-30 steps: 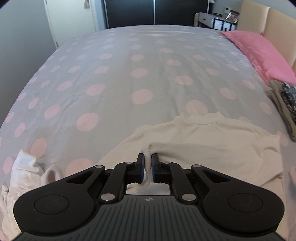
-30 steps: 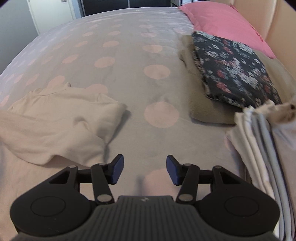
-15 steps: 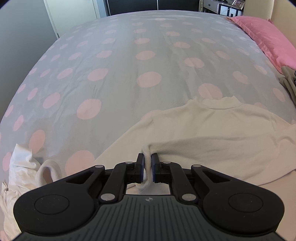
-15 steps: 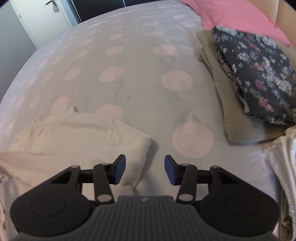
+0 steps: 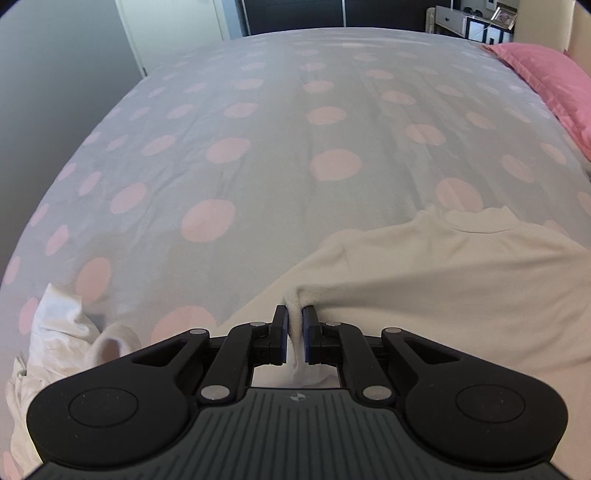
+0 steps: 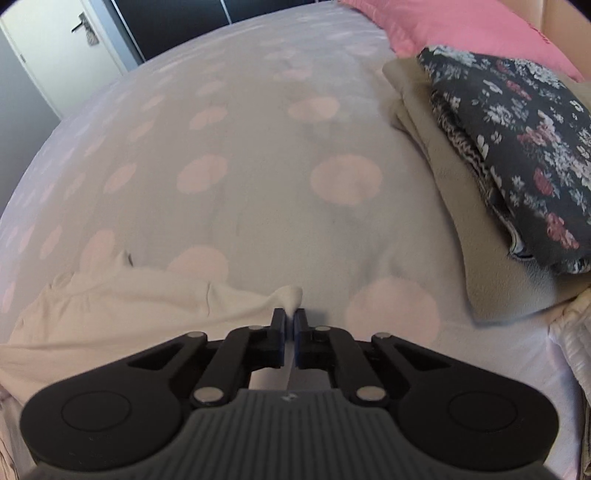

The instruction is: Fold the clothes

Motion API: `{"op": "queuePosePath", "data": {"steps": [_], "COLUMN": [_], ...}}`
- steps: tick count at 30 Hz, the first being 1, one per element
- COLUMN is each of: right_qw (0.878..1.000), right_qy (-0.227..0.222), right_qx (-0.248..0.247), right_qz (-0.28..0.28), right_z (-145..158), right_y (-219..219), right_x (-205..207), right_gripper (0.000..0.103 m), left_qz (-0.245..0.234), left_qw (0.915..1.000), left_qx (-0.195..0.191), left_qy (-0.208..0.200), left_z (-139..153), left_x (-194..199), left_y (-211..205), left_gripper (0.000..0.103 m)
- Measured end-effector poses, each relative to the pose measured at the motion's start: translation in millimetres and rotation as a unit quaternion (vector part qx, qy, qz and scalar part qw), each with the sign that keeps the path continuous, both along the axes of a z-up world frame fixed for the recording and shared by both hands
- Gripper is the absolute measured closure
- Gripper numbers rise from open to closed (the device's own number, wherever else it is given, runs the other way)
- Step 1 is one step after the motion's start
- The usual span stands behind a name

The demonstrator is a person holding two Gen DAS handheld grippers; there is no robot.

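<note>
A cream high-neck top [image 5: 461, 280] lies spread on the polka-dot bedspread [image 5: 258, 155], its collar toward the far side. My left gripper [image 5: 294, 314] is shut on a pinched fold at the top's left edge. In the right wrist view the same cream top [image 6: 122, 306] lies at the lower left, and my right gripper [image 6: 290, 317] is shut on its right corner, a small nub of cloth sticking out past the pads. The jaws have just closed on that cloth.
A crumpled white garment [image 5: 55, 339] lies at the near left. A folded stack with a dark floral piece [image 6: 517, 147] on a beige one [image 6: 461, 206] sits at the right, by a pink pillow [image 6: 461, 33]. More pale folded cloth [image 6: 576, 339] lies at the near right edge.
My right gripper moved left to the top's right corner and closed on it; it was open before. My left gripper kept its hold and sank a little toward the bed.
</note>
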State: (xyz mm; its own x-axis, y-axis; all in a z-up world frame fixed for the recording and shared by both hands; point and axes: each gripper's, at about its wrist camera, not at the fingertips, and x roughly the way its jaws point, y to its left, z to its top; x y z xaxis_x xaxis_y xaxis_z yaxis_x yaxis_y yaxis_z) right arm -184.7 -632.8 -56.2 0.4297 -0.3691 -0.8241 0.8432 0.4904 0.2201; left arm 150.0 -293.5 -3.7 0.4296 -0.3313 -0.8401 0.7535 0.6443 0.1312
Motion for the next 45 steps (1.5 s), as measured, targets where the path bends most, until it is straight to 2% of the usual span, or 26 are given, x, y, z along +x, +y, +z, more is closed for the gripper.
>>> {"op": "queuePosePath", "data": {"steps": [2,4,5,7,10,15,18,21,24,25,28,34,38,39,40,42,45], "right_qw": [1.0,1.0,1.0,1.0,0.999,0.996,0.995,0.994,0.993,0.992,0.986,0.965,0.956,0.955,0.955,0.955,0.956], "right_qy": [0.004,0.012,0.014,0.013,0.013,0.042,0.048,0.045,0.04,0.041,0.055,0.085,0.113,0.118,0.123,0.131,0.141], "right_qx": [-0.003,-0.009,-0.013,-0.017,-0.02,-0.032,-0.036,-0.037,-0.034,-0.032,-0.033,-0.041,-0.063,-0.068,-0.074,-0.075,-0.074], "right_qz": [0.006,0.006,0.006,0.01,0.033,0.074,0.083,0.087,0.102,0.112,0.155,0.243,0.262,0.262,0.261,0.255,0.247], "right_z": [1,1,3,6,10,8,9,12,11,9,-1,-22,-33,-34,-35,-33,-31], "right_y": [0,1,2,3,13,36,45,51,59,63,79,113,122,122,122,120,116], "right_x": [4,3,0,-6,-16,-28,-35,-43,-47,-47,-43,-28,-17,-16,-16,-18,-23], "right_gripper": [0.095,0.088,0.082,0.077,0.077,0.076,0.076,0.075,0.073,0.073,0.073,0.066,0.069,0.076,0.091,0.091,0.093], "left_qz": [-0.001,-0.005,-0.008,-0.012,-0.008,0.02,0.036,0.029,0.023,0.024,0.03,0.058,0.066,0.065,0.065,0.055,0.048], "left_qw": [0.9999,0.9999,0.9999,0.9998,0.9999,0.9989,0.9985,0.999,0.9994,0.9994,0.9989,0.994,0.9933,0.9933,0.9932,0.9942,0.9951], "left_qx": [0.011,0.014,0.014,0.014,0.0,-0.042,-0.042,-0.035,-0.02,-0.014,0.004,-0.007,-0.011,-0.012,-0.014,-0.014,-0.01], "left_qy": [0.0,0.001,0.001,0.004,0.009,0.002,-0.002,0.0,0.014,0.019,0.036,0.092,0.095,0.095,0.095,0.092,0.086], "left_z": [-3,-5,-6,-7,-4,7,10,8,-3,-9,-28,-49,-53,-53,-54,-52,-44], "left_x": [0,-1,-2,-2,1,7,9,6,4,4,6,11,11,10,10,9,7], "left_y": [-2,-3,-3,-4,-1,4,4,4,4,4,4,6,2,2,1,1,3], "left_gripper": [0.097,0.097,0.097,0.096,0.095,0.093,0.084,0.082,0.071,0.071,0.071,0.071,0.071,0.072,0.085,0.103,0.103]}}
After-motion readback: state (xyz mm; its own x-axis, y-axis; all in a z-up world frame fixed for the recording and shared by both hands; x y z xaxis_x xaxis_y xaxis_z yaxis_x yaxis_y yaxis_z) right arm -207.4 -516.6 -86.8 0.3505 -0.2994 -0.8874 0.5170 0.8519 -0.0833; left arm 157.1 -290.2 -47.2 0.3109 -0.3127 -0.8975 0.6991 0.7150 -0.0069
